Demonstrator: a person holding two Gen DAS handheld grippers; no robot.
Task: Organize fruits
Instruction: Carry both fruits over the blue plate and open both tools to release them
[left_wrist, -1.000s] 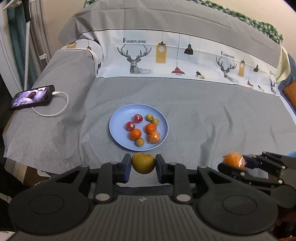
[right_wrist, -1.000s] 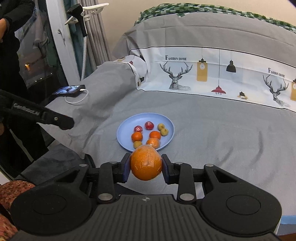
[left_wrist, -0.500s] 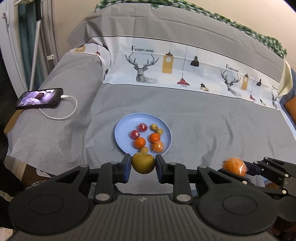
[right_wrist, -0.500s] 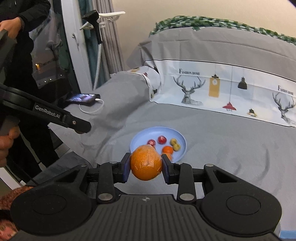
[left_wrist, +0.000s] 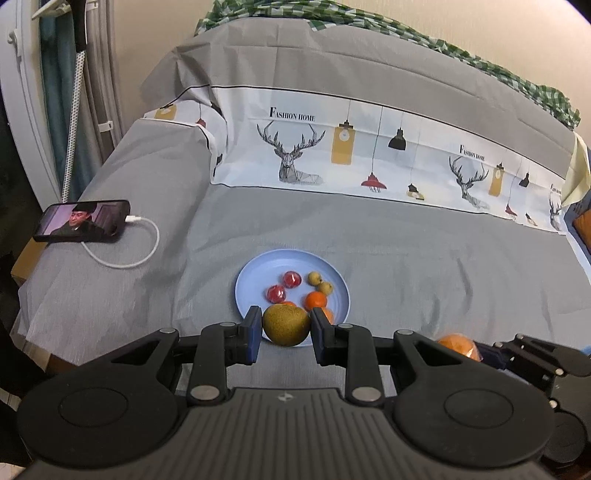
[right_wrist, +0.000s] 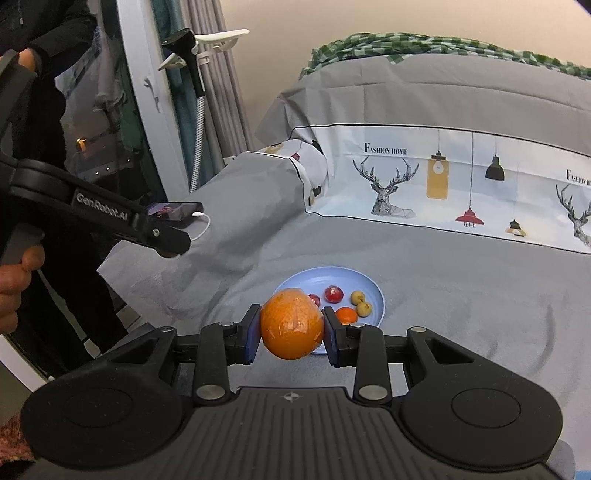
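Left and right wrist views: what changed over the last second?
Both grippers pulled back from the blue plate and tilted up, so the plate sits lower and more of the wall shows. In the right wrist view the left gripper's arm has moved closer and higher. Unchanged: the left gripper still clamps the brown pear, the right gripper still clamps the wrapped orange, and the plate's fruit has not moved.

The near rim of the round light-blue plate (left_wrist: 258, 269) and the small orange fruits (left_wrist: 316, 300) there are partly hidden by a held brownish-green pear (left_wrist: 286, 324).
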